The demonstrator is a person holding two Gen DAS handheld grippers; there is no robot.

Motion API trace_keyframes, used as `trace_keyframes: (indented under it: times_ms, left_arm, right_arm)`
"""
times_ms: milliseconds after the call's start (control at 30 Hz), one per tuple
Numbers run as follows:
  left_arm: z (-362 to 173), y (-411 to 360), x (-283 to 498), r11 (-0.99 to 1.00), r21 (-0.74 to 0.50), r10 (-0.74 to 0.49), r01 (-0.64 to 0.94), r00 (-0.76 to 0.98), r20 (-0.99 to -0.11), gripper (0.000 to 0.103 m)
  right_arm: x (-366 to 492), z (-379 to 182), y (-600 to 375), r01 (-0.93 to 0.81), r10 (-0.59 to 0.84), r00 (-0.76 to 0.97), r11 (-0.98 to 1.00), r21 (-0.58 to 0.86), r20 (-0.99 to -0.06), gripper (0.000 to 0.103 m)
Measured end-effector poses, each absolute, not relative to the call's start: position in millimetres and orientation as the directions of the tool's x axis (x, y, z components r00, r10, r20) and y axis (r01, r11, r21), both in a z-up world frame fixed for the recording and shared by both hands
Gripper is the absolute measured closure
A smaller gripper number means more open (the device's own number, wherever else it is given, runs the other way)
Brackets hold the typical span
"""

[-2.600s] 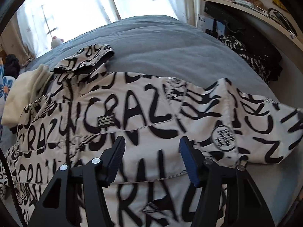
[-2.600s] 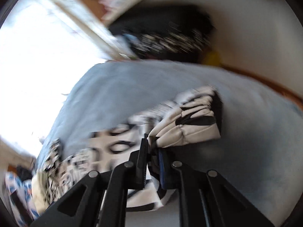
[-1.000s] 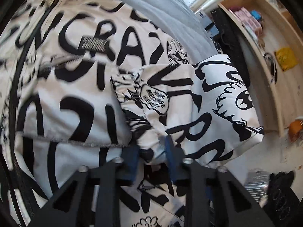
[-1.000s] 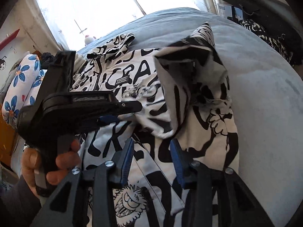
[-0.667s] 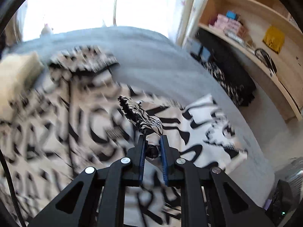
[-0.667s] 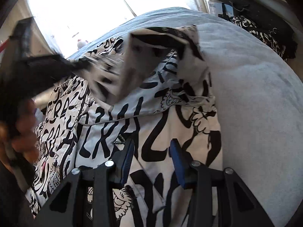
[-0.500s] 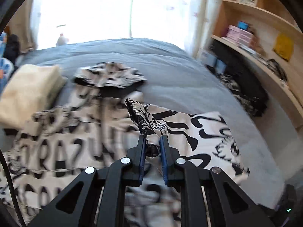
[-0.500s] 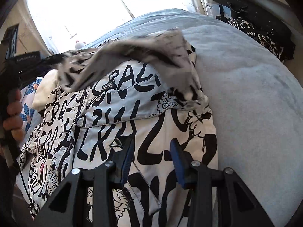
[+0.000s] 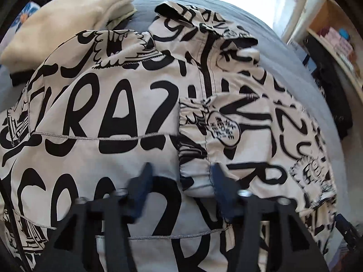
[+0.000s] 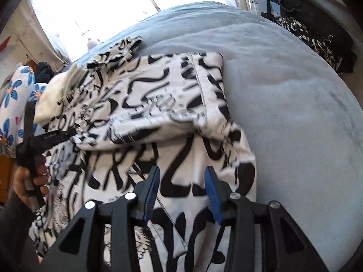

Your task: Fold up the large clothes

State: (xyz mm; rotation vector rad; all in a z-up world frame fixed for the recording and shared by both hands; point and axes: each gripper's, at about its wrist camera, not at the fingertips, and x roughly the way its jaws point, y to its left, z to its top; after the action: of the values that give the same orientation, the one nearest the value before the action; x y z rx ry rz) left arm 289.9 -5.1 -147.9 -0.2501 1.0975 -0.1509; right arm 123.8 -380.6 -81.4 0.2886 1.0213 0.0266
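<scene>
My left gripper and right gripper both hang with jaws spread, holding nothing, over the jacket lying on the bed; its folded sleeve lies just beyond my left fingertips.

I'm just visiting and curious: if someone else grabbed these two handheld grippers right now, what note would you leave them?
Left gripper: open, empty, over the sleeve cuff.
Right gripper: open, empty, above the jacket's lower part.
The printed jacket lies on the grey bed; a cream garment lies beside its collar.
Done: the right sleeve is folded across the front.
Left: probably the other sleeve, then folding the body.
</scene>
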Motion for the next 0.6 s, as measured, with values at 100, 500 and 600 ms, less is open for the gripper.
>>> trace_keyframes:
  times_ms: [100,500,600]
  left_arm:
    - [-138.8,-2.8,295.5,0.952,-0.305,-0.271,0.004,0.471,-0.84,0.038]
    - [-167.6,-17.6,355.5,0.955,-0.292,-0.286,0.05,0.414,-0.864,0.059]
    - [-163.9,-20.9,363.2,0.958,-0.278,-0.282,0.073,0.418,-0.864,0.088]
  right_arm:
    - [141.8,-65.1,-388.8,0.122,0.149,0.552,0.959,0.256,-0.82,0.039]
    - [302.7,-110.3,-447.3,0.261,0.147,0.429,0.924,0.278,-0.891,0.037]
    - [324.5,-133.9,-454.5,0.297,0.174,0.391,0.906,0.303,-0.904,0.037]
